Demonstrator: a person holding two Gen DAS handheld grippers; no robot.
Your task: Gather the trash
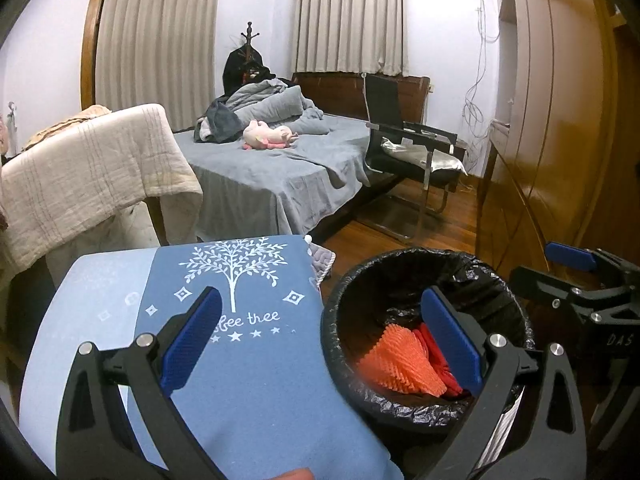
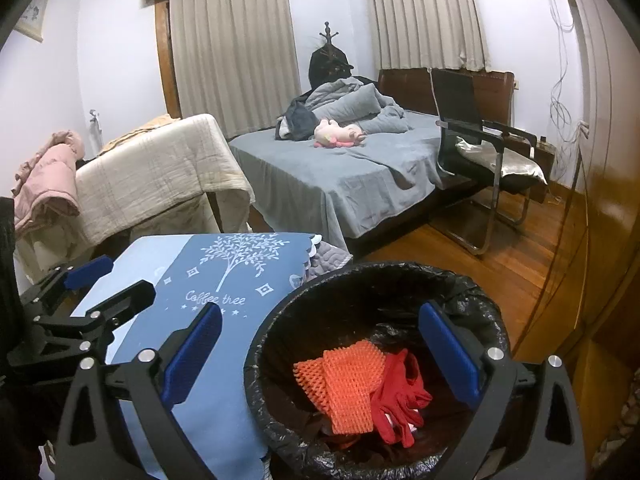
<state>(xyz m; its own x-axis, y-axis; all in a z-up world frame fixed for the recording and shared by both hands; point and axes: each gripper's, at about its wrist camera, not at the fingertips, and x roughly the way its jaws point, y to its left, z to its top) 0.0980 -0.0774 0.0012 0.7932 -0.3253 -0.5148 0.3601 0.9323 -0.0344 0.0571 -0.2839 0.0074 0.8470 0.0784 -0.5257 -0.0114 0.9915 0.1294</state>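
Note:
A round trash bin lined with a black bag [image 1: 400, 264] [image 2: 380, 276] stands on the floor beside a blue-covered table. Inside lie an orange foam net [image 1: 396, 364] [image 2: 344, 384] and a red glove [image 2: 400, 396]. My left gripper [image 1: 320, 340] is open and empty, one finger over the blue cloth, the other over the bin. My right gripper [image 2: 320, 352] is open and empty above the bin's left rim. The right gripper also shows in the left wrist view [image 1: 576, 280], and the left gripper in the right wrist view [image 2: 100, 284].
A blue tablecloth printed "Coffee tree" [image 1: 248, 344] [image 2: 208, 304] covers the table left of the bin. A bed with grey sheets [image 2: 352, 176], a black chair [image 2: 480, 152] and a wooden wardrobe [image 1: 560, 160] stand beyond. A cream blanket [image 2: 160, 172] hangs at the left.

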